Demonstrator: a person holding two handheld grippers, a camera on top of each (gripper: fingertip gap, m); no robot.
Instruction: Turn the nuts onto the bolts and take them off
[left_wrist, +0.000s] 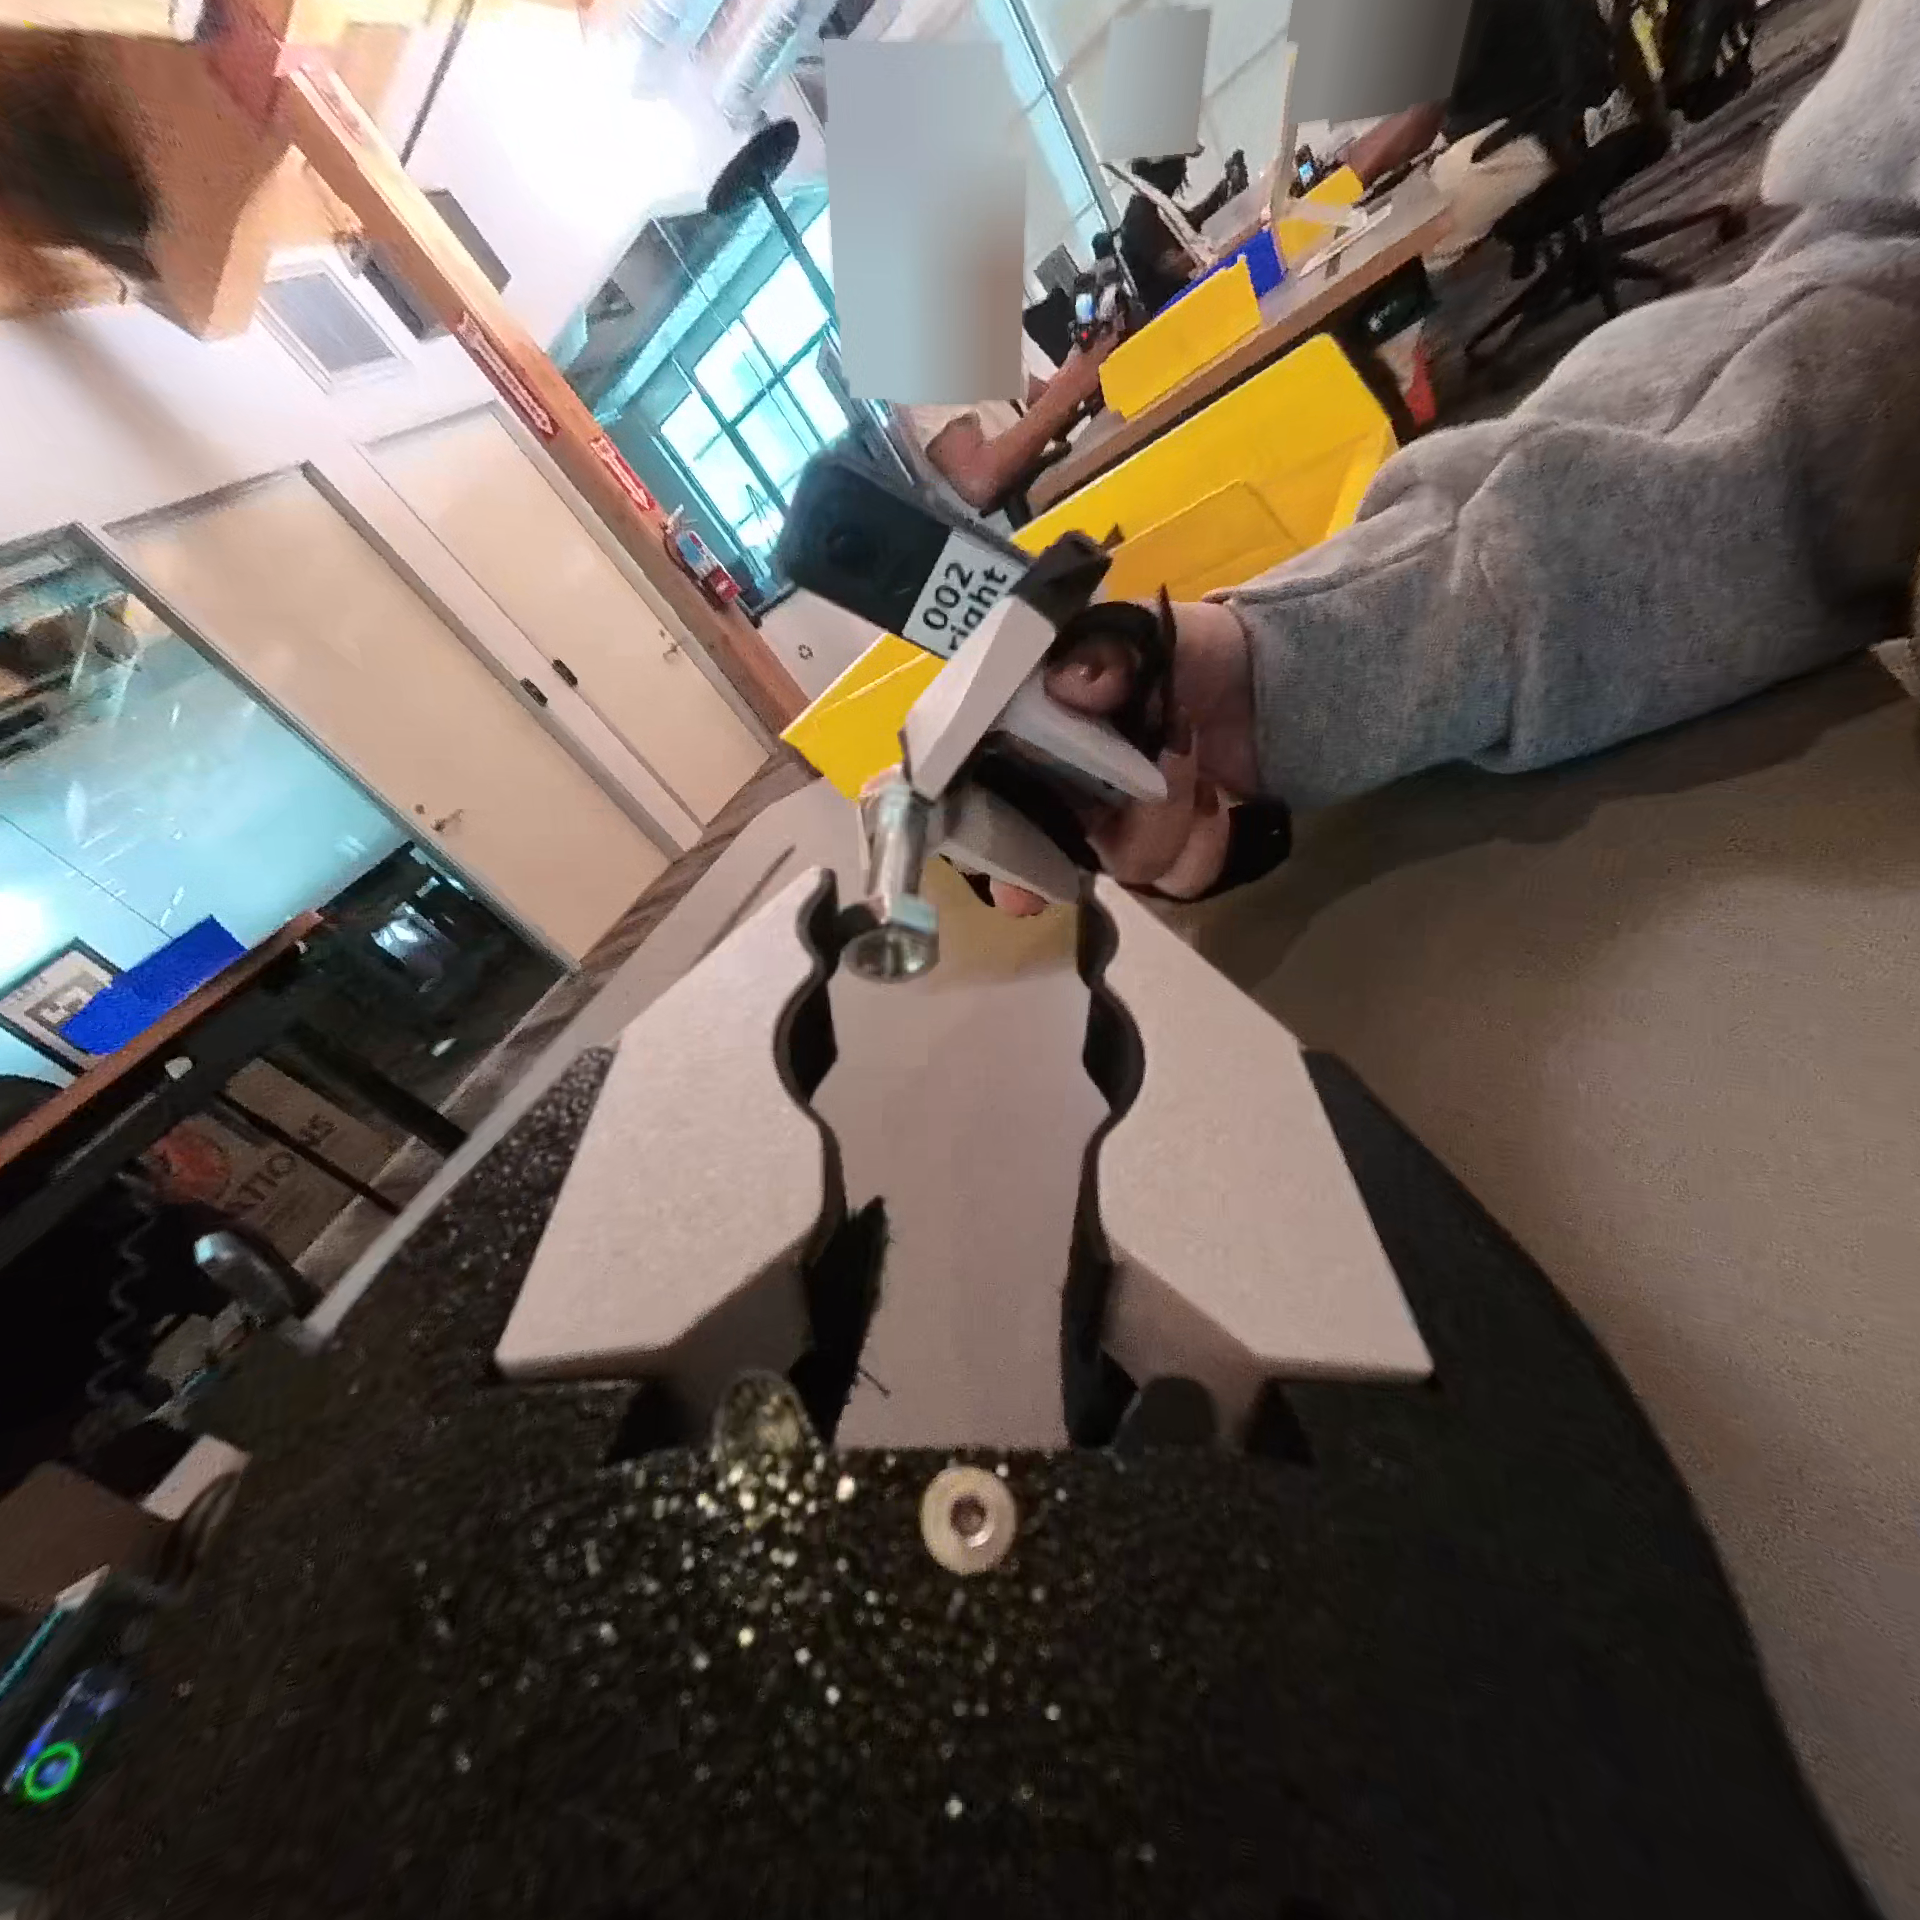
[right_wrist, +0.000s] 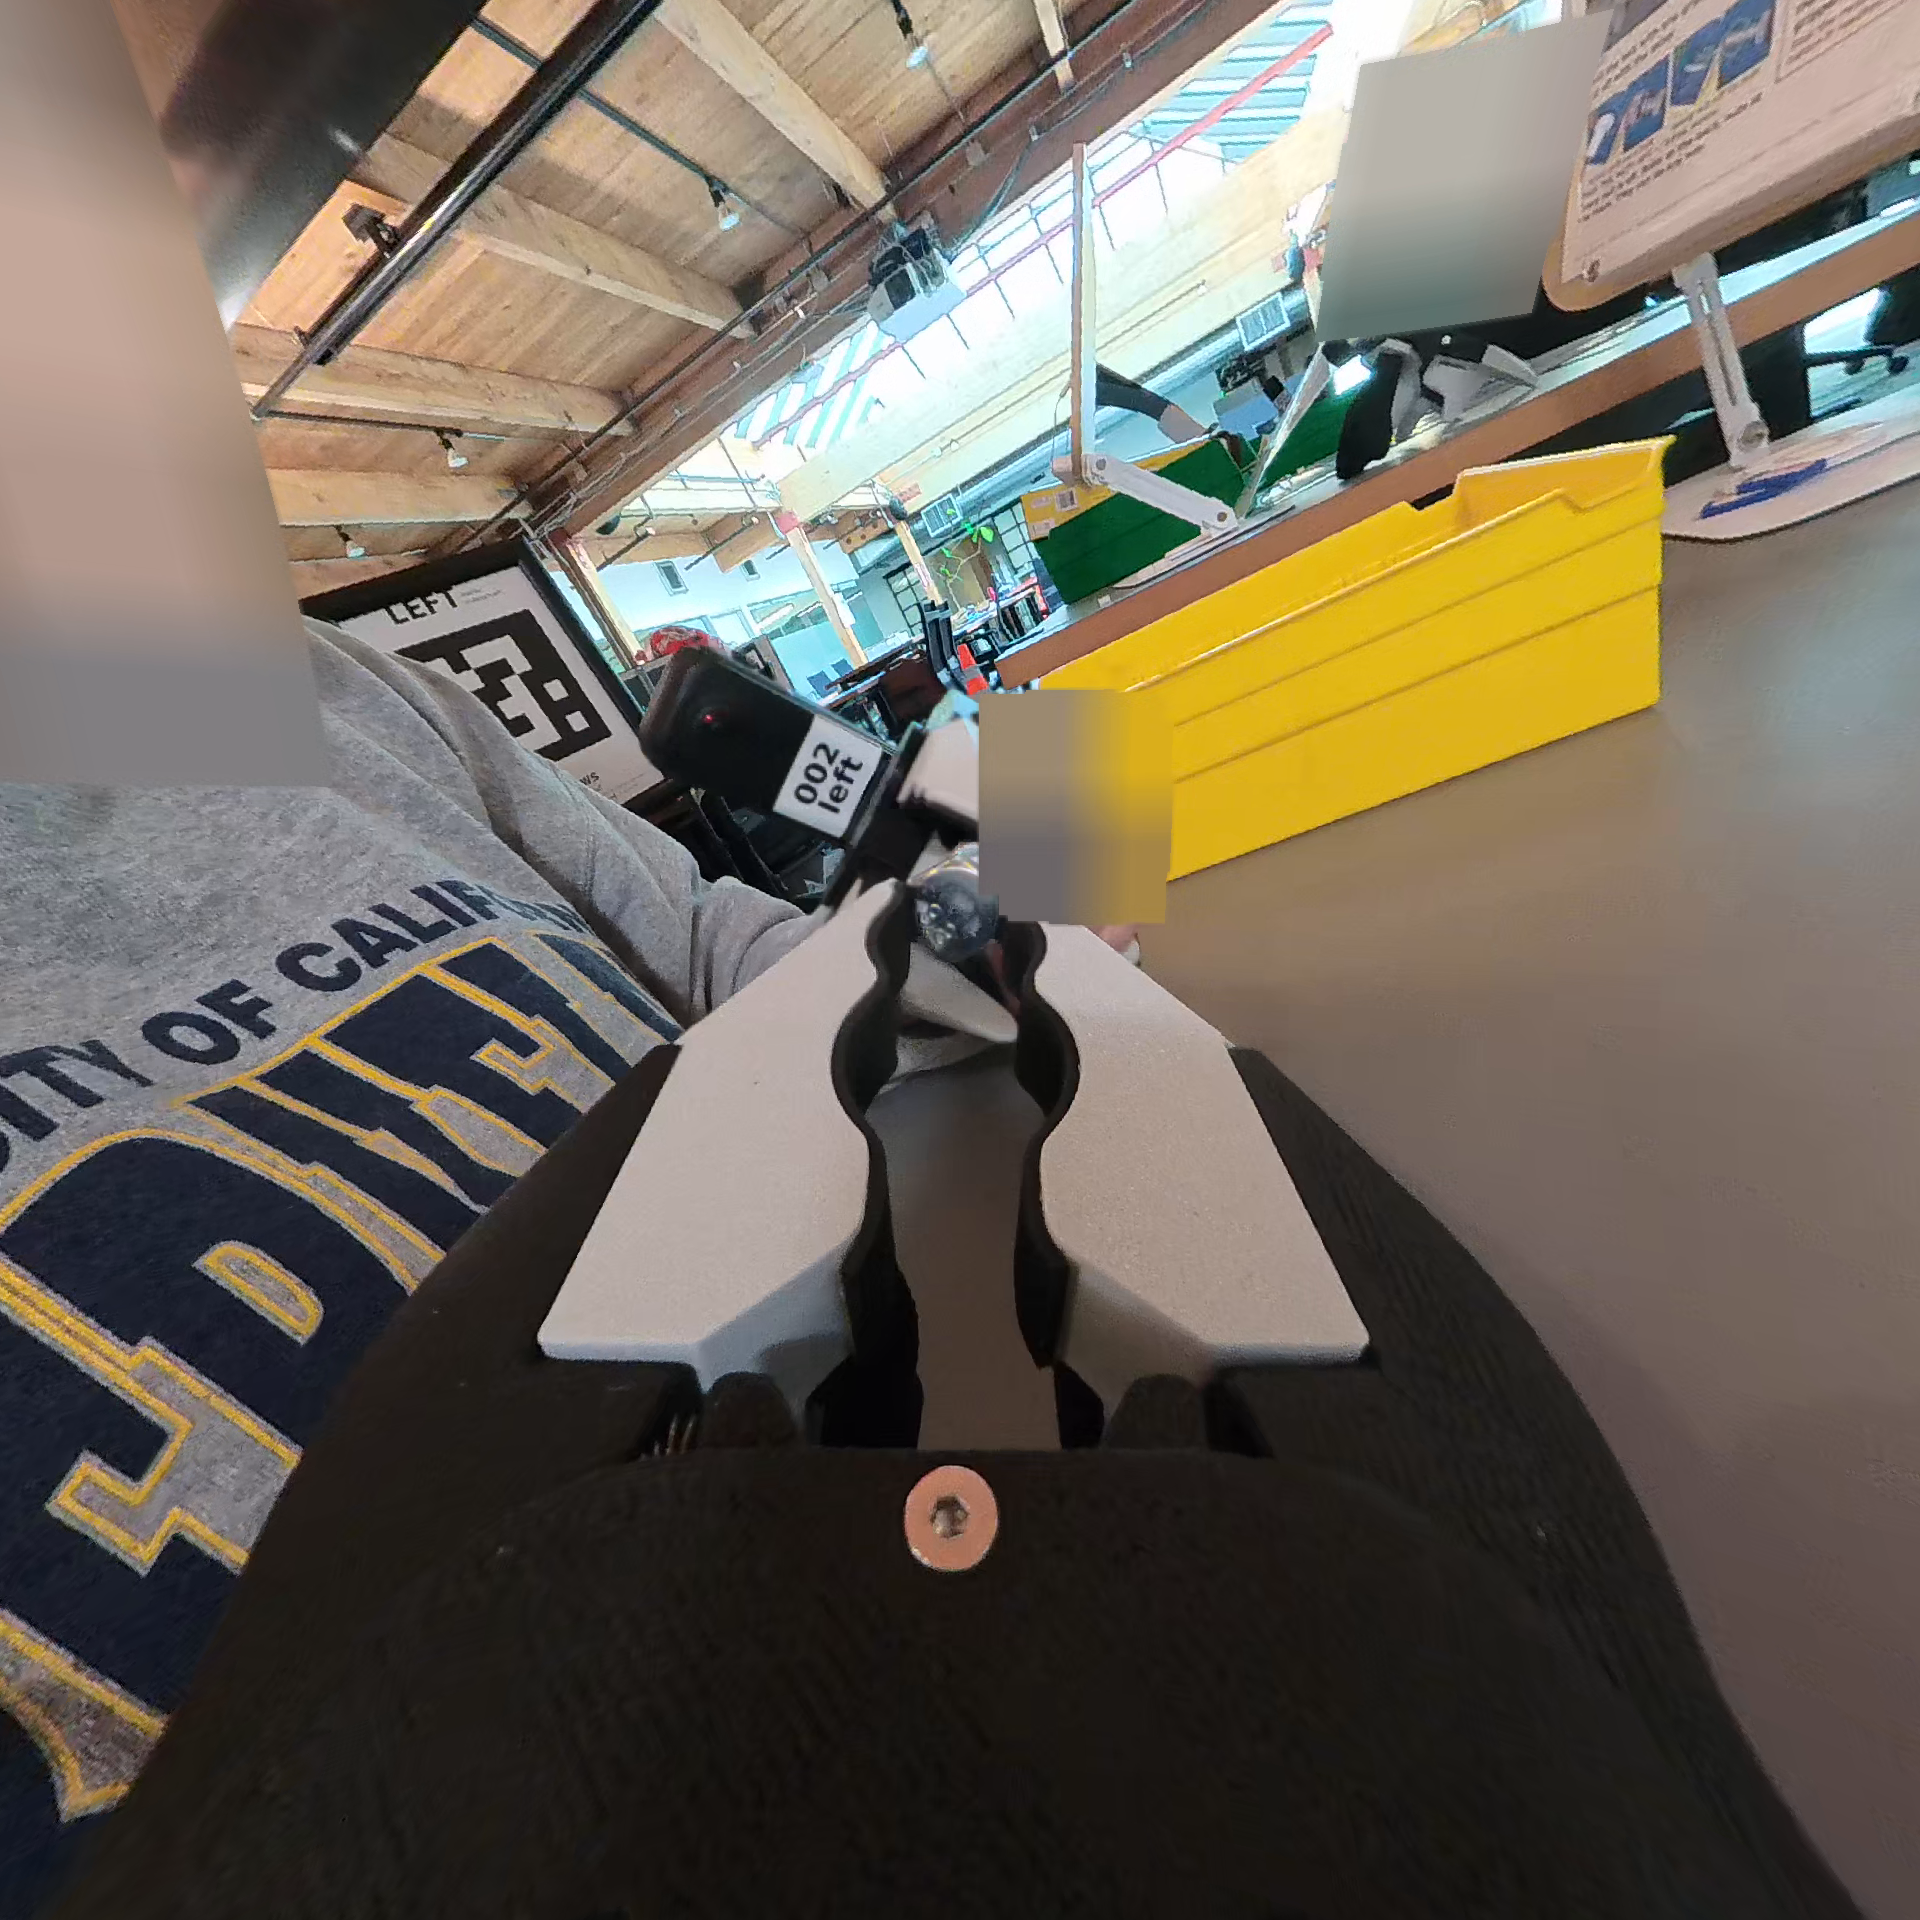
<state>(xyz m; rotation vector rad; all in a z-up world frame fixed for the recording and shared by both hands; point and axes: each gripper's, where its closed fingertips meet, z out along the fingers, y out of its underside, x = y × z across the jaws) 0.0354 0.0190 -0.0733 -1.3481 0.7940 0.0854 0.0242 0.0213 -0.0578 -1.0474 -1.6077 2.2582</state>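
Observation:
In the left wrist view a shiny steel bolt (left_wrist: 883, 852) hangs in the air, with a steel nut (left_wrist: 889, 951) on its near end. My right gripper (left_wrist: 914, 790), held by a hand in a grey sleeve, is shut on the far part of the bolt. My left gripper (left_wrist: 956, 904) is open. The nut sits between its tips, close against the left finger (left_wrist: 727, 1122) and well apart from the right one. In the right wrist view my right gripper (right_wrist: 956, 930) has its tips closed on the shiny bolt (right_wrist: 951, 914). The left gripper's camera body (right_wrist: 727, 738) is just beyond.
Both grippers are above a grey table (right_wrist: 1558, 1143). A long yellow bin (right_wrist: 1403, 665) stands at its back edge and also shows in the left wrist view (left_wrist: 1195, 520). The person's grey sweatshirt (right_wrist: 260, 1039) is close on the left. Other desks and seated people are farther back. The tips of both grippers are at nearly the same place.

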